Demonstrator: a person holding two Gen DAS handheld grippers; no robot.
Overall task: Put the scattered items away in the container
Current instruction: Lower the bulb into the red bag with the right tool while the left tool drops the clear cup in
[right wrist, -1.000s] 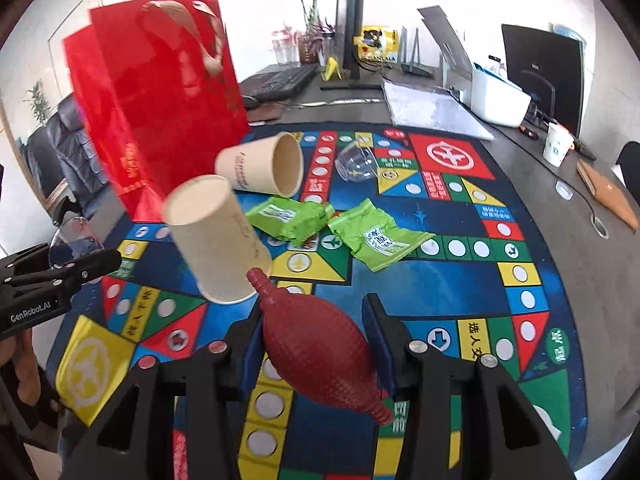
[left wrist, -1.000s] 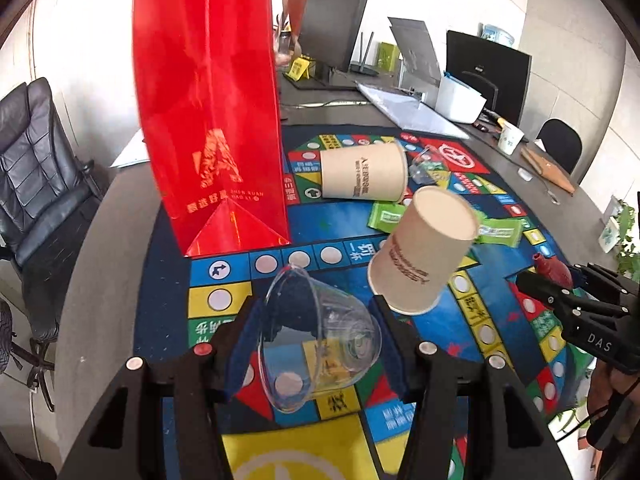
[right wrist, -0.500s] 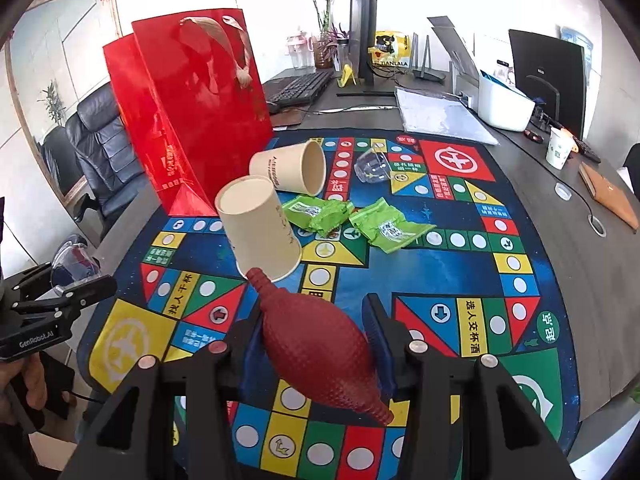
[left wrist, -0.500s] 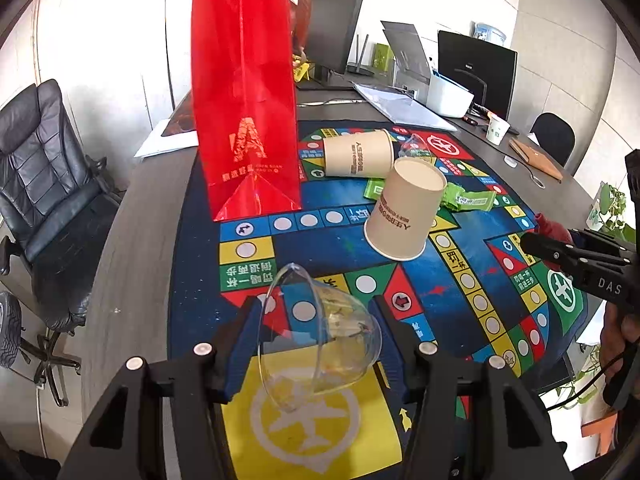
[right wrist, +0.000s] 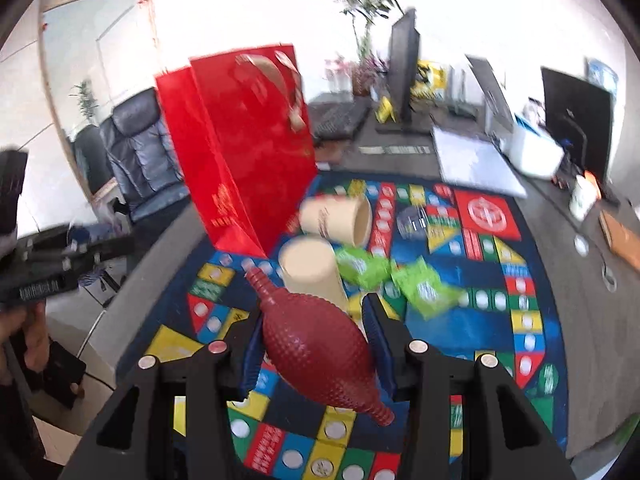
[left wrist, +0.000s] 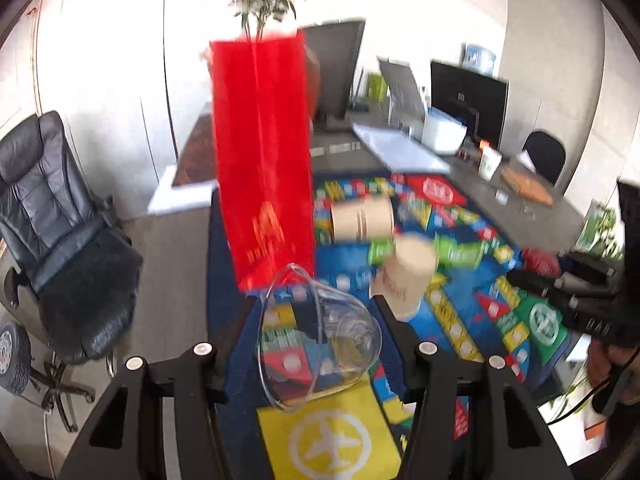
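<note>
Above the colourful game mat point(left wrist: 348, 452) we are now carrying both loads higher than a second ago: the mat is lying further below each camera, and the top edge of the red paper bag point(left wrist: 262, 152), cut off in the earlier left view, is now showing in full. Our left gripper point(left wrist: 318, 334) is clamping the clear plastic cup point(left wrist: 320, 336) on its side, mouth turned toward the bag, and the jaws are pressing on its walls just as they were before. Our right gripper point(right wrist: 314, 336) is squeezing the dark red rubber bulb point(right wrist: 316, 350) across its middle, nozzle pointing up and away; that grip is also looking unchanged.

We are reading this lift as the carry stage: both items are clear of the mat, and we are bringing them up toward the height of the bag's mouth, which seems to be the container meant here. The bag is standing upright at the far left edge of the mat, its handles point(right wrist: 280, 80) drooping over the opening.

Behind us on the mat we are leaving two paper cups, one upright point(right wrist: 310, 268) and one lying on its side point(right wrist: 340, 220), two green sachets point(right wrist: 424, 288), and a small clear cup point(right wrist: 414, 220), so most of the tidying is still waiting.
</note>
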